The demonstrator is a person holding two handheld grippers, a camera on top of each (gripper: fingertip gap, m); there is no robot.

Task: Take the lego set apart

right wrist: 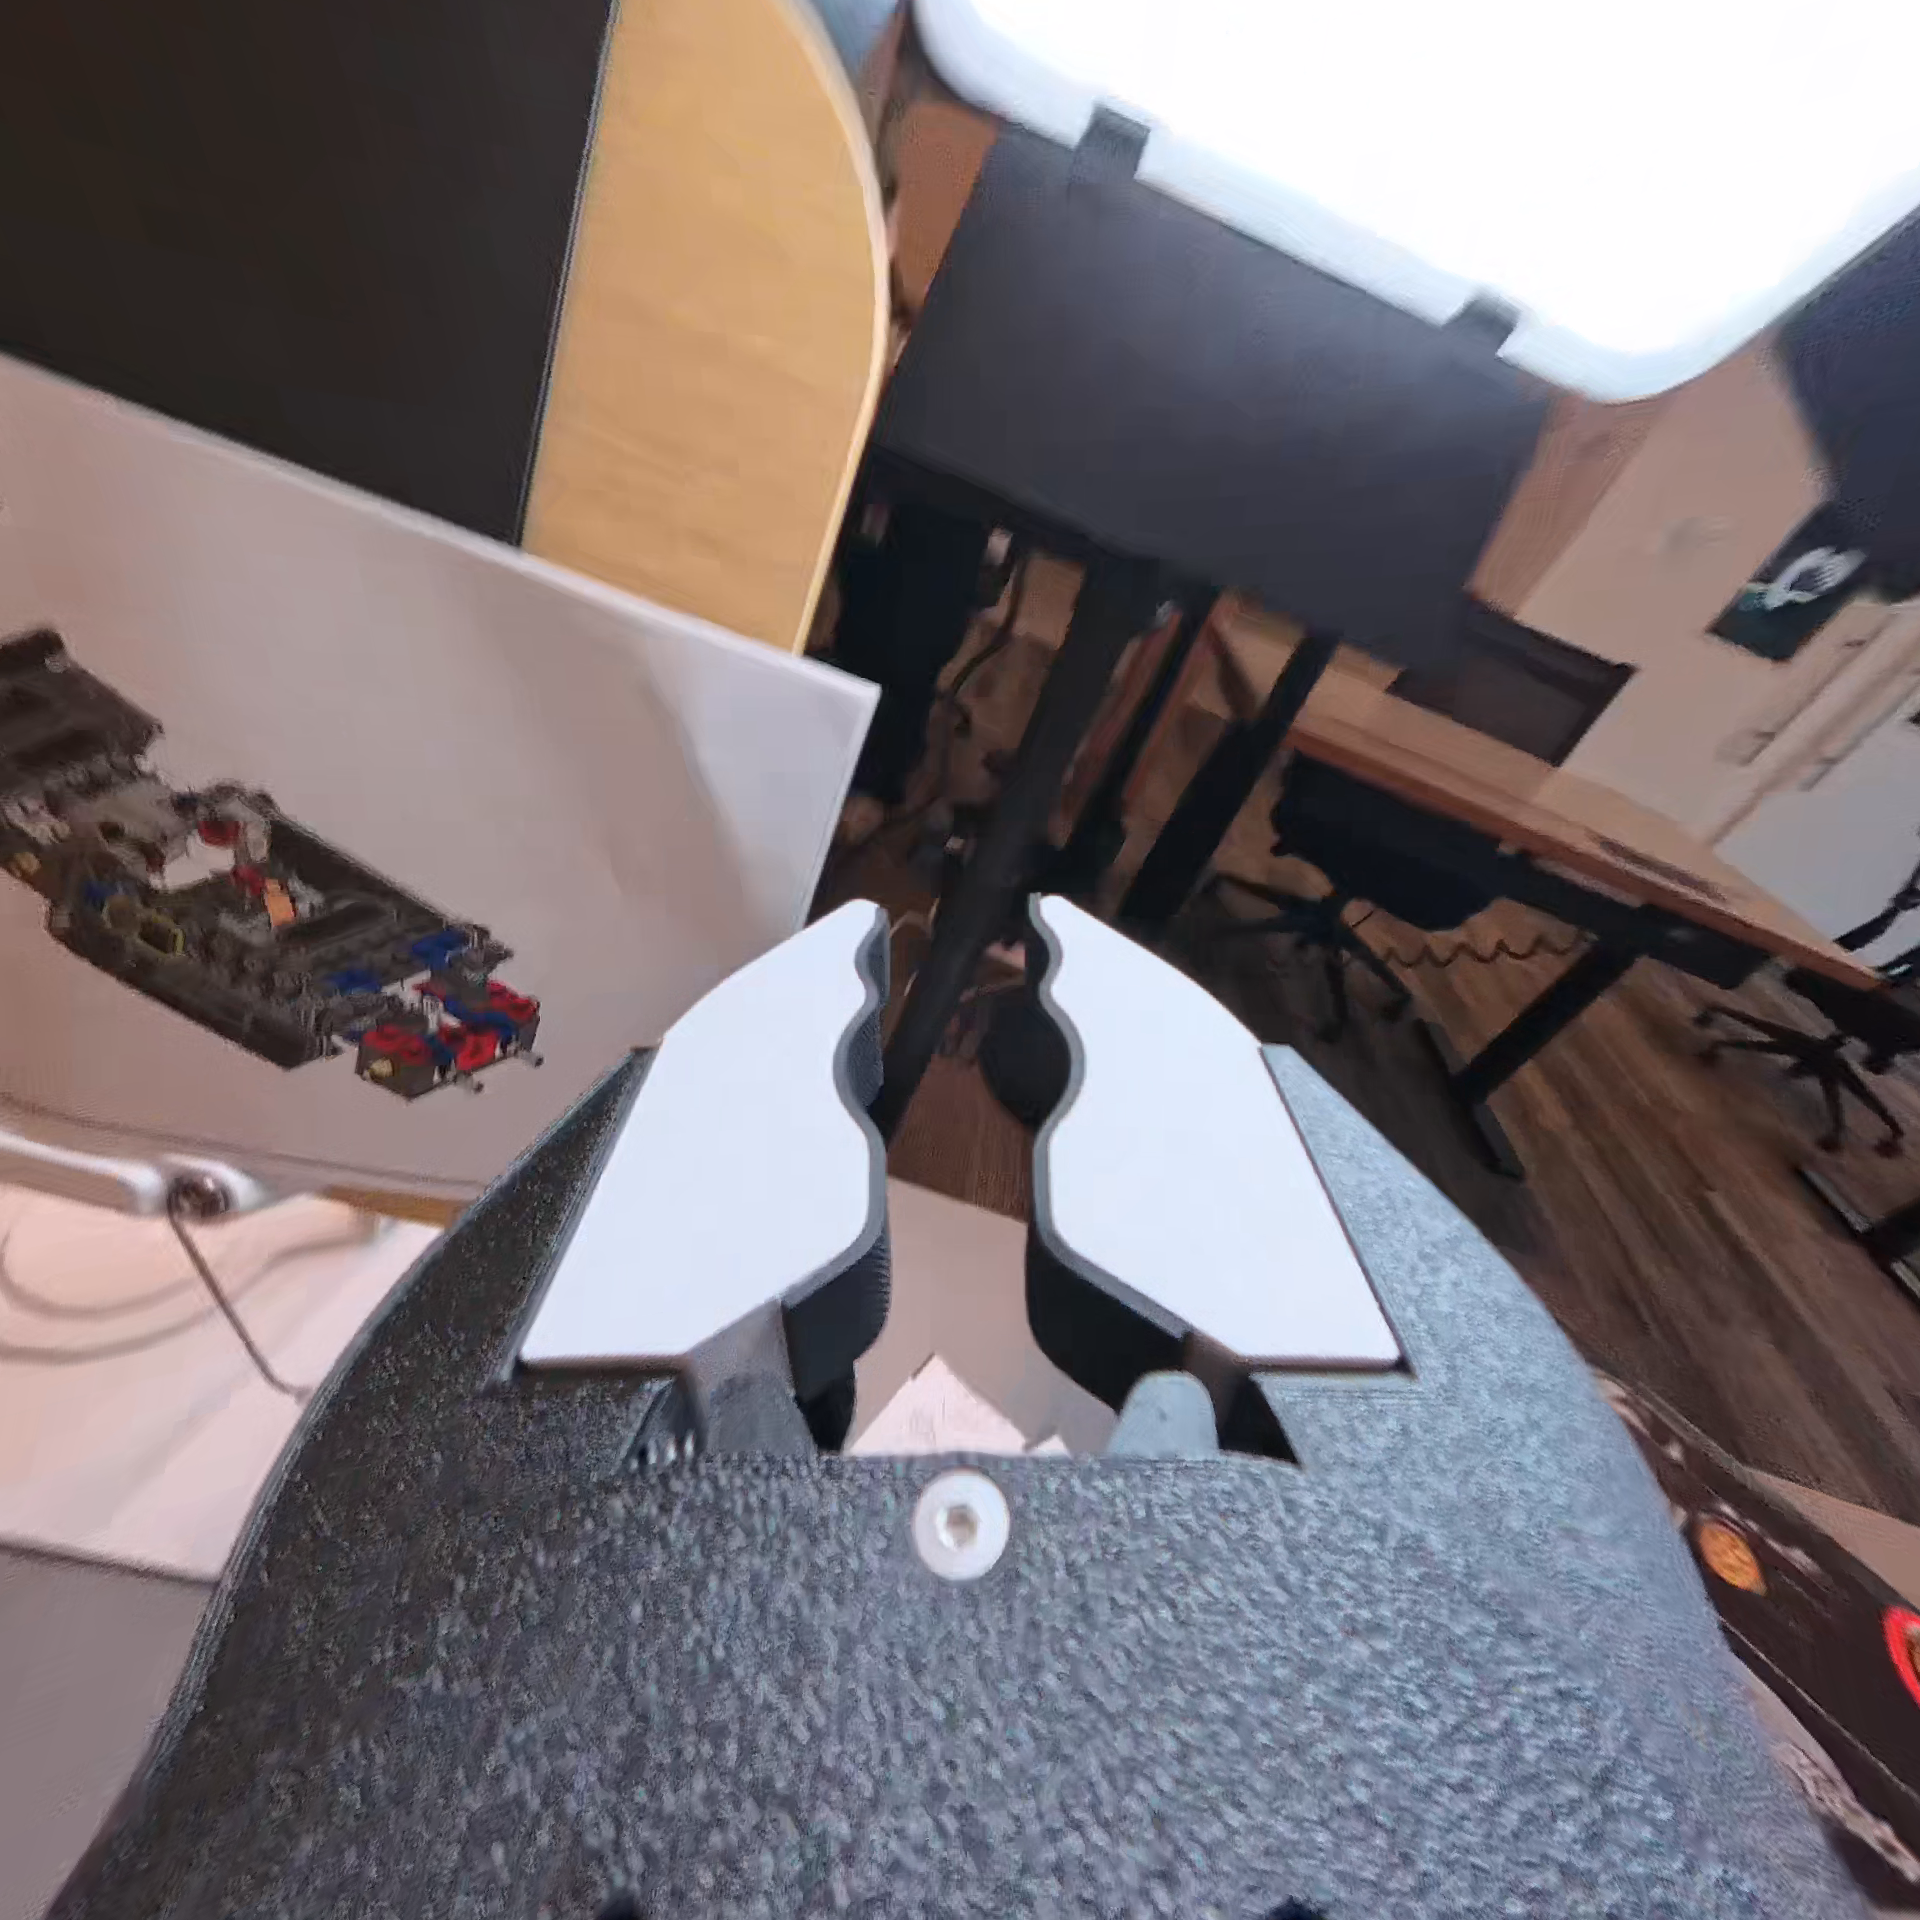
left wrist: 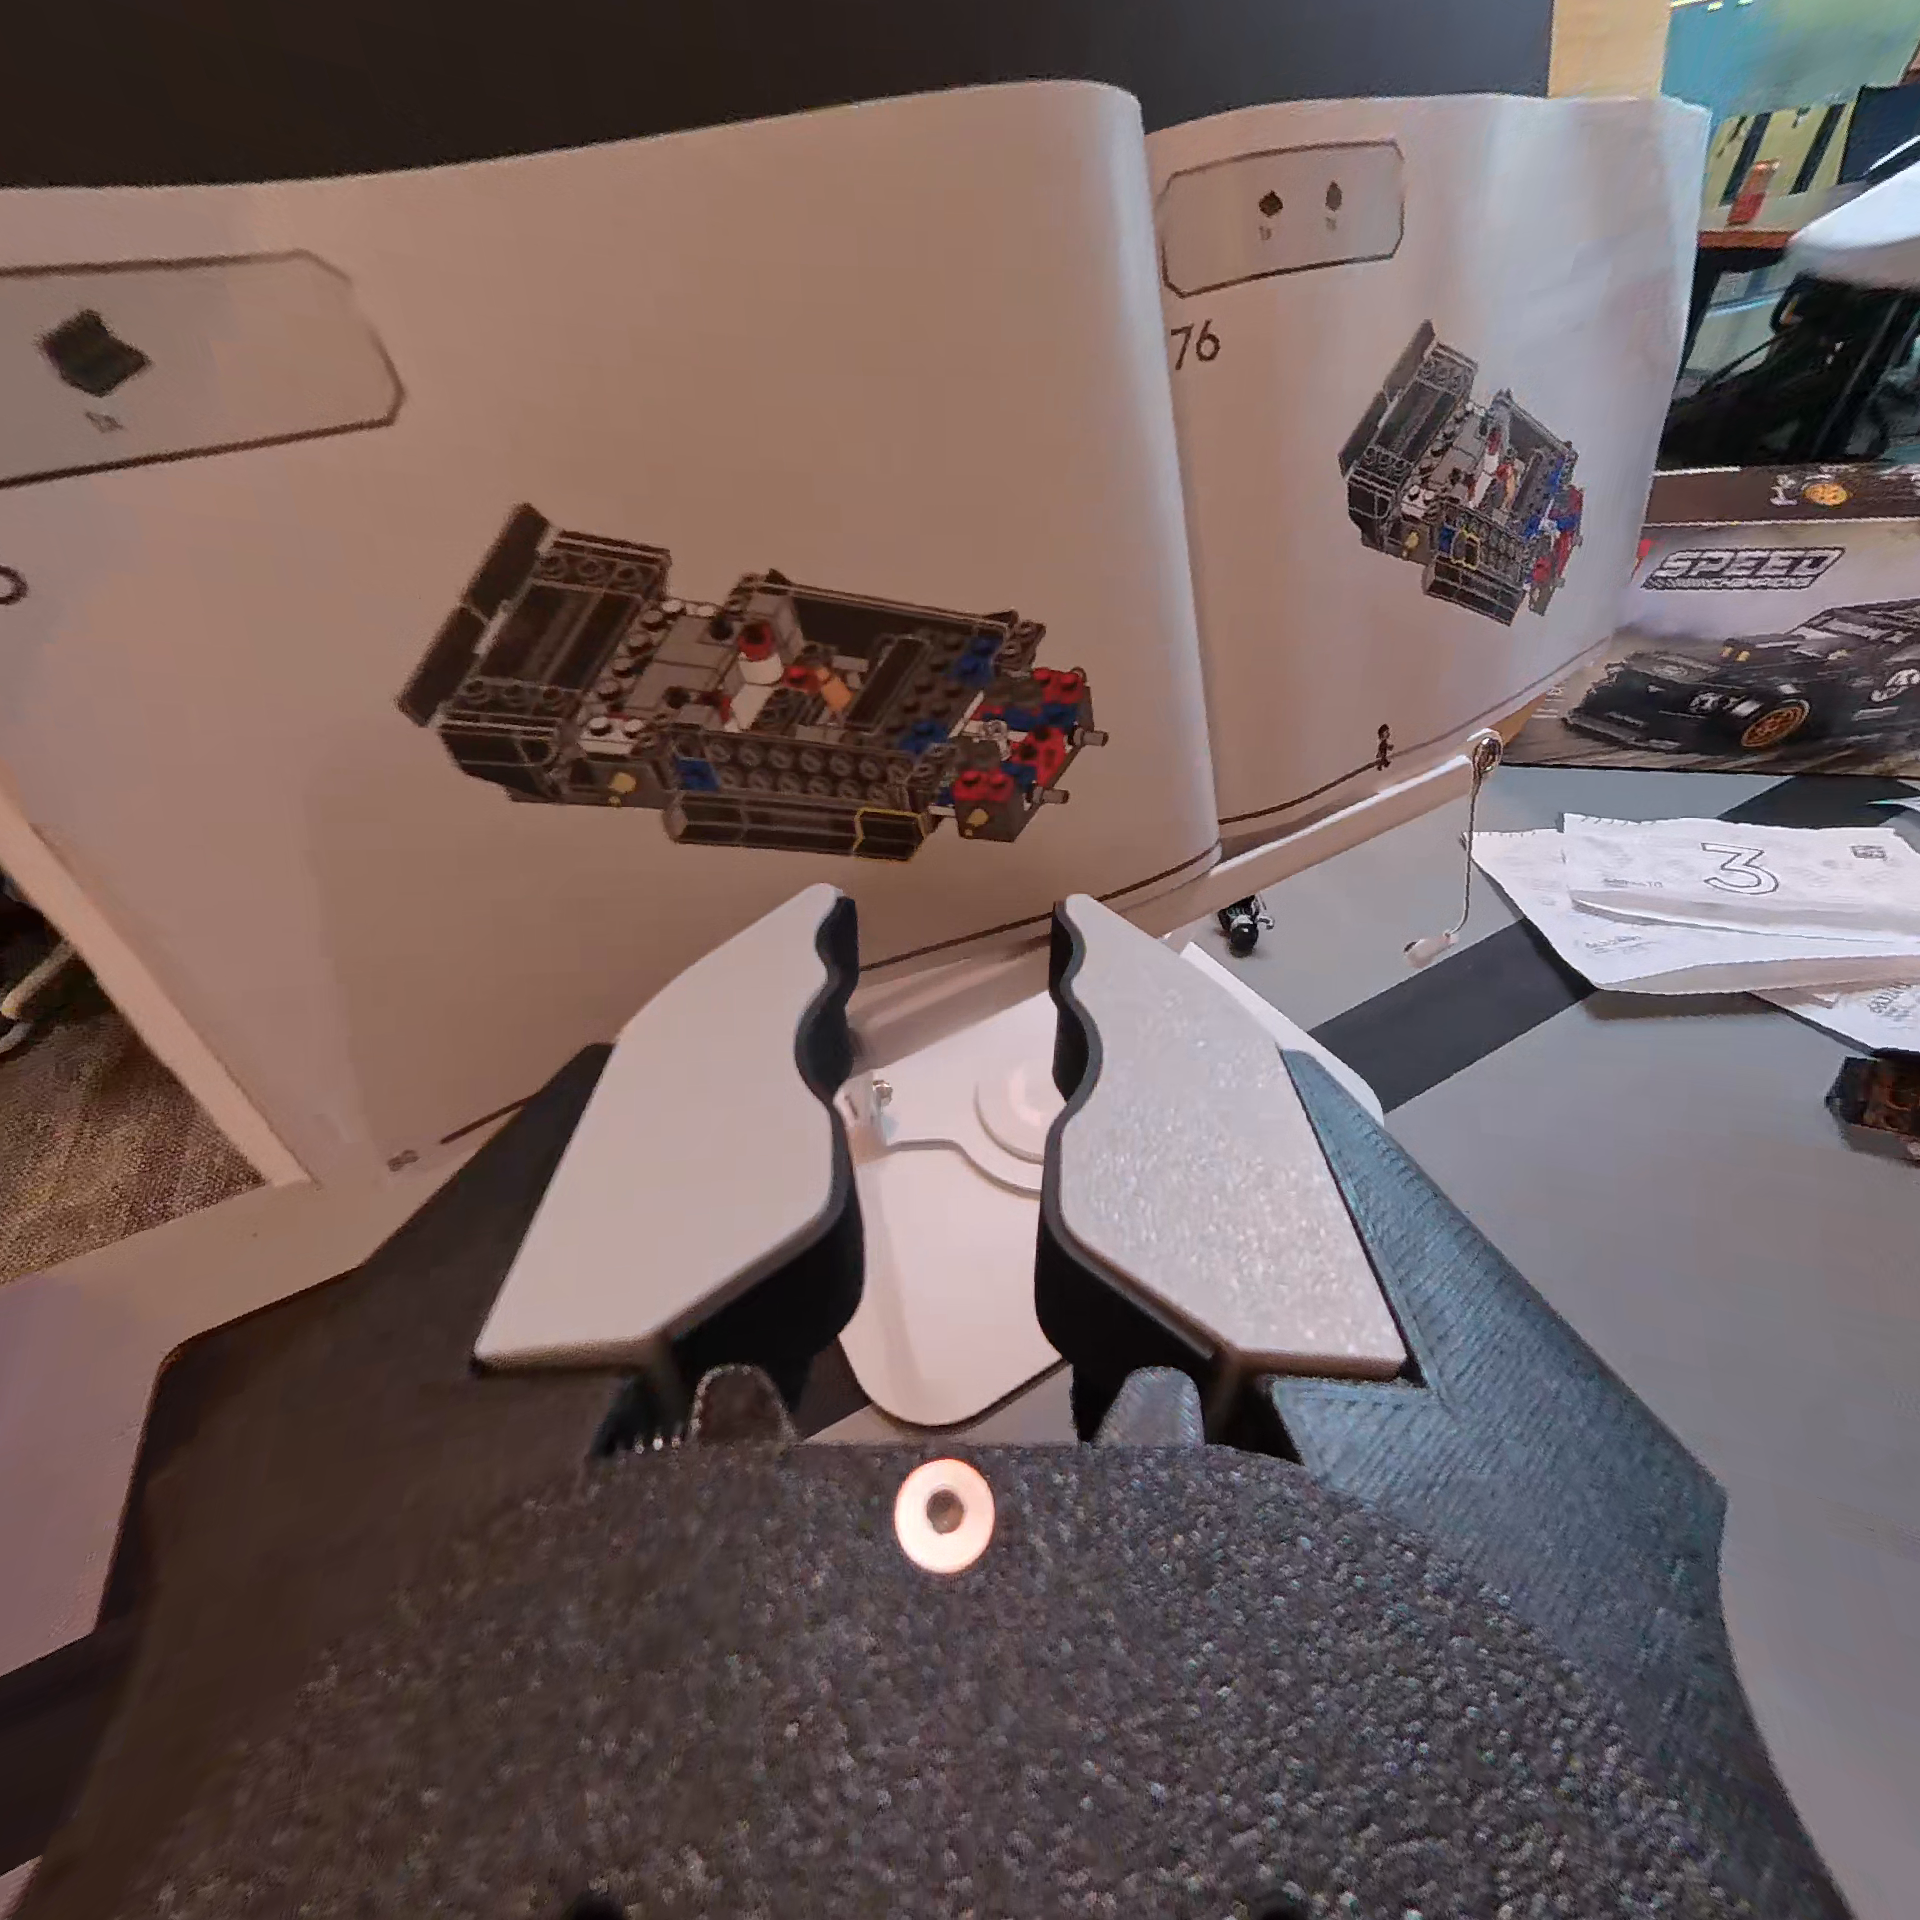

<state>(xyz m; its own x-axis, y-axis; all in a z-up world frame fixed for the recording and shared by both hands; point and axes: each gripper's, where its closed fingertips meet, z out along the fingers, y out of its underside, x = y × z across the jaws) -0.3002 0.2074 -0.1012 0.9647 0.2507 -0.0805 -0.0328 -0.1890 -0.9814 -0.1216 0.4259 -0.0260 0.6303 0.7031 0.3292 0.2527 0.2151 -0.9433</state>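
Note:
My left gripper (left wrist: 954,914) is open and empty, pointing at an open instruction booklet (left wrist: 727,436) propped upright on a white stand (left wrist: 935,1247). A dark lego piece (left wrist: 1875,1107) lies on the grey table at the right edge. A small black lego part (left wrist: 1244,925) lies under the booklet's lower edge. My right gripper (right wrist: 958,920) is open and empty, raised and tilted, pointing past the booklet (right wrist: 416,727) toward the room. The built lego set itself is not in view.
The set's dark box (left wrist: 1766,644) lies at the back right, also at the right wrist view's right edge (right wrist: 1808,1600). Loose white paper bags (left wrist: 1725,894) lie on the table (left wrist: 1558,1351). Desks and office chairs (right wrist: 1558,831) stand beyond the table. The grippers' ends are close to 30 cm from one another.

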